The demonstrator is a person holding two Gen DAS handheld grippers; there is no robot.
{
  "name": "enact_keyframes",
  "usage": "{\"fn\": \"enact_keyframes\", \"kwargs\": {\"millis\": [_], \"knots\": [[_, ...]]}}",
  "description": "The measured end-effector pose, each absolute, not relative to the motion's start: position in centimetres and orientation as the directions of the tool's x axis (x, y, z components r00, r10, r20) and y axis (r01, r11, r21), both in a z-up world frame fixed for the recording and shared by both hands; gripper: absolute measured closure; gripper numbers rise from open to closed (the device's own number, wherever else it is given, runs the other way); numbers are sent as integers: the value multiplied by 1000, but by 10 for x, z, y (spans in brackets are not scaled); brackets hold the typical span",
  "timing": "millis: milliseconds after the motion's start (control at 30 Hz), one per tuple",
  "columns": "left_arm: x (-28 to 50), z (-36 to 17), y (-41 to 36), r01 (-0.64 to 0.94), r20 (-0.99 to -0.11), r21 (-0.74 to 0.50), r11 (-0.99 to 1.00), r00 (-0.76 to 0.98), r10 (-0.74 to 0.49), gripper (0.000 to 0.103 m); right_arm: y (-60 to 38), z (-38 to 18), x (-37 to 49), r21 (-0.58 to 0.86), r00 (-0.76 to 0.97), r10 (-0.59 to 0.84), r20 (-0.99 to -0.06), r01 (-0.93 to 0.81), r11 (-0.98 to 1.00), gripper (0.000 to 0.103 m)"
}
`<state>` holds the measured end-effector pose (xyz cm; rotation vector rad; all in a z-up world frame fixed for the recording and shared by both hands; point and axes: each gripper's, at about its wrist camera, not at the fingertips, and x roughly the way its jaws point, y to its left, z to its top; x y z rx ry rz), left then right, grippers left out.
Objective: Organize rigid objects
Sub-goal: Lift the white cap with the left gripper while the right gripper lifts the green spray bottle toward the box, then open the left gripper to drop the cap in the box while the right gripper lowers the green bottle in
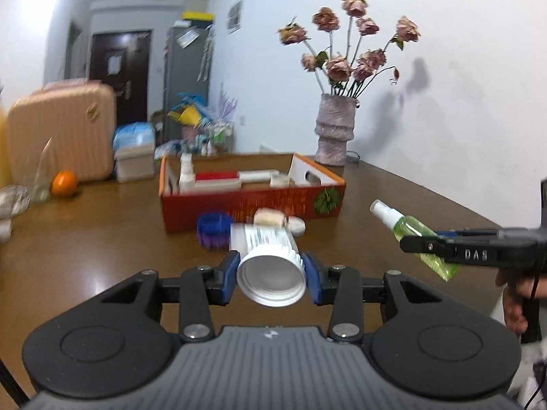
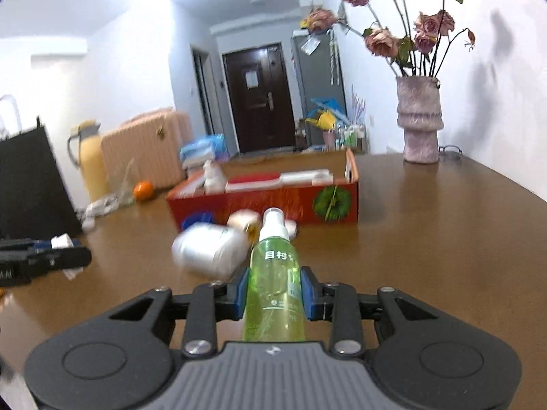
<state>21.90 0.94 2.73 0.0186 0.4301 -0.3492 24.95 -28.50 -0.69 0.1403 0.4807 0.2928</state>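
My left gripper (image 1: 270,275) is shut on a white pill bottle (image 1: 270,256), cap end toward the camera, held above the brown table (image 1: 102,246). My right gripper (image 2: 275,294) is shut on a green spray bottle (image 2: 275,283) with a white nozzle; it also shows in the left wrist view (image 1: 415,235). The white bottle appears blurred in the right wrist view (image 2: 210,253). An orange-red cardboard box (image 1: 253,201) behind holds several white and red packages. A blue ring-shaped object (image 1: 213,229) and small cream jars (image 1: 270,218) lie in front of the box.
A vase of dried roses (image 1: 333,130) stands at the back right by the wall. An orange (image 1: 64,182) and a clear bag lie at the left. A pink suitcase (image 1: 61,133) and clutter stand beyond the table. A black item (image 2: 30,184) is at the left edge.
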Motion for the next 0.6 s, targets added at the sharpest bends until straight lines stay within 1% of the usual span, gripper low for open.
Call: {"fn": "enact_keyframes", "kwargs": {"millis": [167, 233, 300, 433, 533, 600], "knots": [[301, 45, 7, 349, -398, 4, 937, 860, -319, 62, -296, 10, 322, 239, 869, 304, -390, -224, 945, 73], [345, 49, 7, 346, -416, -5, 938, 852, -317, 62, -301, 19, 358, 262, 879, 295, -374, -206, 943, 73], [389, 52, 4, 338, -448, -14, 941, 839, -308, 62, -302, 25, 398, 265, 879, 282, -383, -188, 946, 73], [474, 46, -7, 323, -517, 4, 946, 810, -275, 62, -289, 24, 478, 166, 866, 213, -452, -153, 974, 73], [524, 28, -13, 309, -572, 13, 951, 782, -246, 62, -272, 9, 521, 26, 859, 150, -489, -158, 987, 73], [547, 13, -16, 312, -611, 34, 950, 758, -227, 62, -263, -5, 539, -30, 840, 130, -527, -172, 985, 73]]}}
